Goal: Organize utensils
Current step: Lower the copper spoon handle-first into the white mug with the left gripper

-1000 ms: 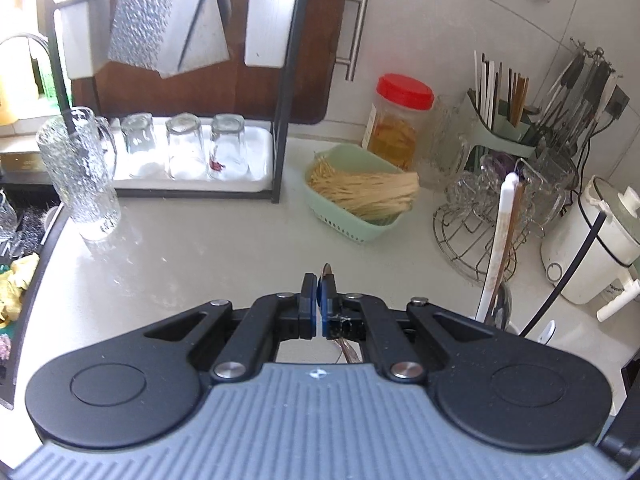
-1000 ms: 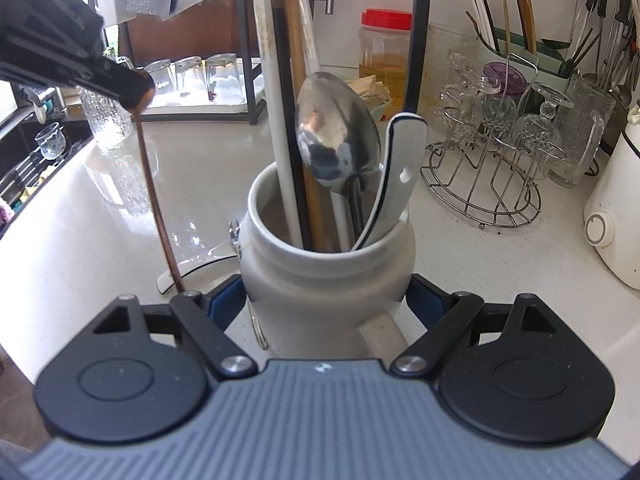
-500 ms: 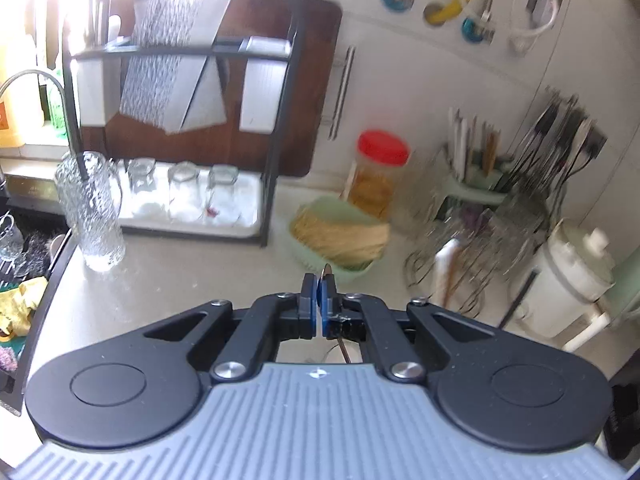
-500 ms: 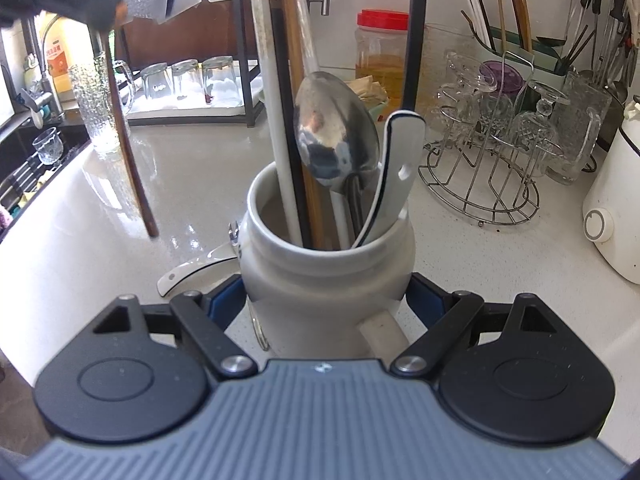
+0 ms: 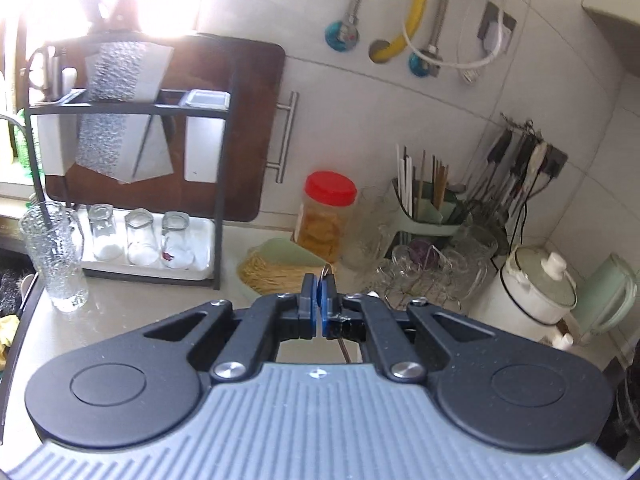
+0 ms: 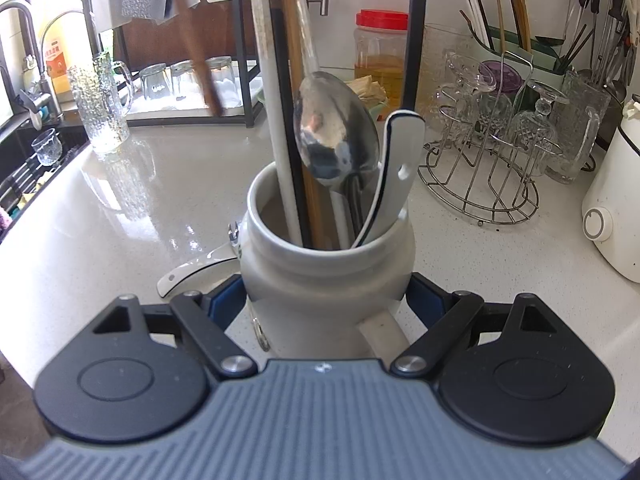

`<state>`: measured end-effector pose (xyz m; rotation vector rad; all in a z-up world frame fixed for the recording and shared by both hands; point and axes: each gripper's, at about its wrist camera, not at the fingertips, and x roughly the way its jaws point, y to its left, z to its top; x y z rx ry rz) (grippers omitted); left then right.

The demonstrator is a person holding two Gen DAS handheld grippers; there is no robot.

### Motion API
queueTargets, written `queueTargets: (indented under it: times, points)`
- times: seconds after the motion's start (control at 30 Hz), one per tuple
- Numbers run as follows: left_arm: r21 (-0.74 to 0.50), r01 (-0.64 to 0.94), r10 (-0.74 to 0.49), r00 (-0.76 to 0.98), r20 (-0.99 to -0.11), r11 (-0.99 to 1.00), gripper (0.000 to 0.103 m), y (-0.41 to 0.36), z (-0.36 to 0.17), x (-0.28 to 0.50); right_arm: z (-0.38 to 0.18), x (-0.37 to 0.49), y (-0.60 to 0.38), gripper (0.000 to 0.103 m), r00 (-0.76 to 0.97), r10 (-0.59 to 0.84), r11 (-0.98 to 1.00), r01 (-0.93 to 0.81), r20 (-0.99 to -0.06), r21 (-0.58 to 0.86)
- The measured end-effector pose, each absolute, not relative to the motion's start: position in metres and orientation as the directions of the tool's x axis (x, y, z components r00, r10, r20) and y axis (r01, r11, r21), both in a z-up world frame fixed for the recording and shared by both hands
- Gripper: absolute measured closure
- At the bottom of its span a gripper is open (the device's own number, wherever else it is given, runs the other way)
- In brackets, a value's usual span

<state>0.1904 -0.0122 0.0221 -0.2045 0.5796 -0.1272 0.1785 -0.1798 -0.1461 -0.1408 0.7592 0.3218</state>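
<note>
My left gripper (image 5: 319,304) is shut on a thin brown stick, a chopstick (image 5: 345,351); its top end pokes out above the pads and its shaft hangs down below them. In the right wrist view the same chopstick (image 6: 194,40) hangs blurred, high above the counter at the upper left. My right gripper (image 6: 326,300) is shut on a white ceramic jar (image 6: 320,276), with a blue pad on each side. The jar holds a metal spoon (image 6: 336,132), a white ceramic spoon (image 6: 396,168) and several long sticks. Another white spoon (image 6: 192,269) lies on the counter left of the jar.
A textured glass mug (image 6: 102,108) stands at the counter's left, near the sink edge. A wire rack with glasses (image 6: 492,152) and a white cooker (image 6: 612,208) fill the right. At the back are a red-lidded jar (image 5: 330,212), a green basket of noodles (image 5: 280,268) and a black shelf (image 5: 140,240).
My left gripper has risen and tilted up with the chopstick in it; in the right wrist view the stick left the counter and moved up and away. The right gripper stayed still.
</note>
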Motion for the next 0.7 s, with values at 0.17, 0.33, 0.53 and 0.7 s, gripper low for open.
queueTargets:
  times: [0.17,0.33,0.53,0.7]
  points:
    - [-0.173,0.094,-0.173,0.829,-0.531,0.980,0.101,-0.033,0.011,0.194,-0.146,0.178,-0.180,0.014,0.682,0.236,0.943,-0.333,-0.693,-0.007]
    - [-0.143,0.131,-0.188,0.818,-0.544,0.981,0.101,-0.047,-0.001,0.196,-0.147,0.177,-0.181,0.014,0.685,0.238,0.943,-0.333,-0.689,-0.005]
    - [-0.112,0.177,-0.209,0.803,-0.558,0.978,0.101,-0.061,-0.010,0.193,-0.147,0.177,-0.181,0.014,0.687,0.240,0.943,-0.333,-0.686,-0.003]
    - [-0.086,0.239,-0.243,0.776,-0.582,0.967,0.100,-0.073,-0.015,0.189,-0.147,0.177,-0.181,0.014,0.688,0.241,0.943,-0.332,-0.685,-0.001]
